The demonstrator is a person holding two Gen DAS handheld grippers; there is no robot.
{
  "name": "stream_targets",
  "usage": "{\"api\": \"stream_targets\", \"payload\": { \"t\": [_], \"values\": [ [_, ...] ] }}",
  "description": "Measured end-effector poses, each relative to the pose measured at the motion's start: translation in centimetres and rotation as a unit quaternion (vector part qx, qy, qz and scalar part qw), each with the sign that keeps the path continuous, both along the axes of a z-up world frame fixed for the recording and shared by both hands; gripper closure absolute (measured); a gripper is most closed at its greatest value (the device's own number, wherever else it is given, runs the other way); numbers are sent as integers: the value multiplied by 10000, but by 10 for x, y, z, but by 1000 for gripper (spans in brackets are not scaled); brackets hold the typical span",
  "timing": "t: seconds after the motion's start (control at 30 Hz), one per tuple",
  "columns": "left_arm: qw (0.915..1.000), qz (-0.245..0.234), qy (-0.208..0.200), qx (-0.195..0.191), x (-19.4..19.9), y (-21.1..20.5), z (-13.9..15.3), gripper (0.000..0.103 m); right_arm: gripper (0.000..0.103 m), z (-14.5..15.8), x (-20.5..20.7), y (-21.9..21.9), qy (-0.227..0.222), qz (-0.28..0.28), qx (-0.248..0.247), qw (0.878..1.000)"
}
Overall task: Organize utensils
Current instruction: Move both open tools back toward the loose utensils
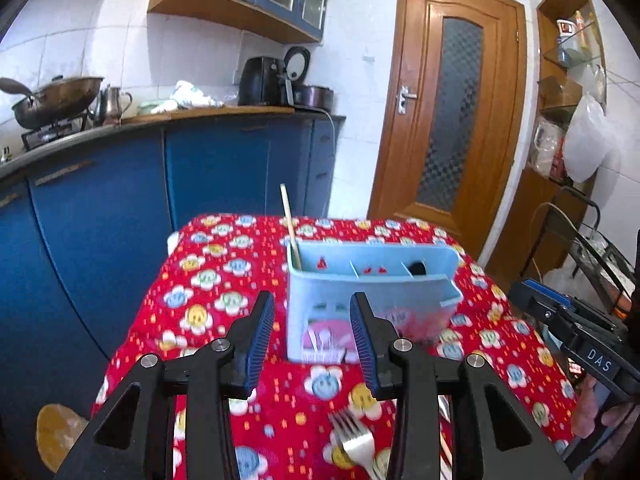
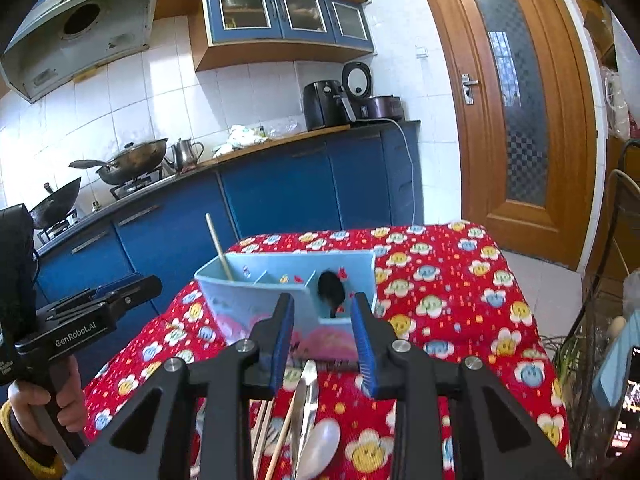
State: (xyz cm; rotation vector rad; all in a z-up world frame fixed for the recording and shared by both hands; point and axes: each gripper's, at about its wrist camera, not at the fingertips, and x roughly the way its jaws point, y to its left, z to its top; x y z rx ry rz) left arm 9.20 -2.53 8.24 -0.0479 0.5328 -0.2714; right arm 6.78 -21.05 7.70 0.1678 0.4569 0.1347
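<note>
A light blue utensil holder (image 1: 360, 304) (image 2: 256, 304) with three compartments stands on the red flowered tablecloth (image 1: 224, 280) (image 2: 448, 288). One chopstick (image 1: 290, 226) (image 2: 219, 246) stands in its left compartment; a black spoon (image 2: 331, 286) (image 1: 419, 268) sits in its right one. My left gripper (image 1: 312, 300) is open and empty, just in front of the holder; a fork (image 1: 354, 440) lies below it. My right gripper (image 2: 323, 300) is open and empty before the holder. Under it lie chopsticks (image 2: 280, 436), metal tongs (image 2: 306, 404) and a white spoon (image 2: 322, 446).
Blue kitchen cabinets (image 1: 120, 208) (image 2: 280, 188) with woks, a kettle and appliances on the counter stand behind the table. A wooden door (image 1: 452, 112) (image 2: 516, 112) is at the right. A wire rack (image 1: 592, 248) stands right of the table.
</note>
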Motion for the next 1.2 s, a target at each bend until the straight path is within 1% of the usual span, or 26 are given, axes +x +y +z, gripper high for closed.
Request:
{"api": "stream_targets", "payload": {
  "t": [0.13, 0.33, 0.67, 0.9, 1.03, 1.2],
  "values": [
    [9995, -138, 276, 2, -10, 0, -9, 63, 71, -8, -10, 3, 193, 36, 10, 9998],
    [9970, -265, 731, 42, -15, -1, -29, 63, 71, -30, -19, 3, 630, 46, 59, 9980],
    [9870, -444, 1545, 44, -6, -6, -64, 63, 71, -59, -19, 2, 1203, 86, 58, 9927],
    [9768, -633, 2034, -239, 0, -8, -83, 63, 71, -73, -13, -1, 1538, 94, 173, 9879],
    [9740, -703, 2129, -324, 0, -11, -88, 63, 71, -78, -9, -3, 1677, 102, 261, 9854],
    [9683, -845, 2302, -467, 3, -16, -95, 63, 71, -84, -4, -5, 1818, 141, 398, 9824]
  ]
}}
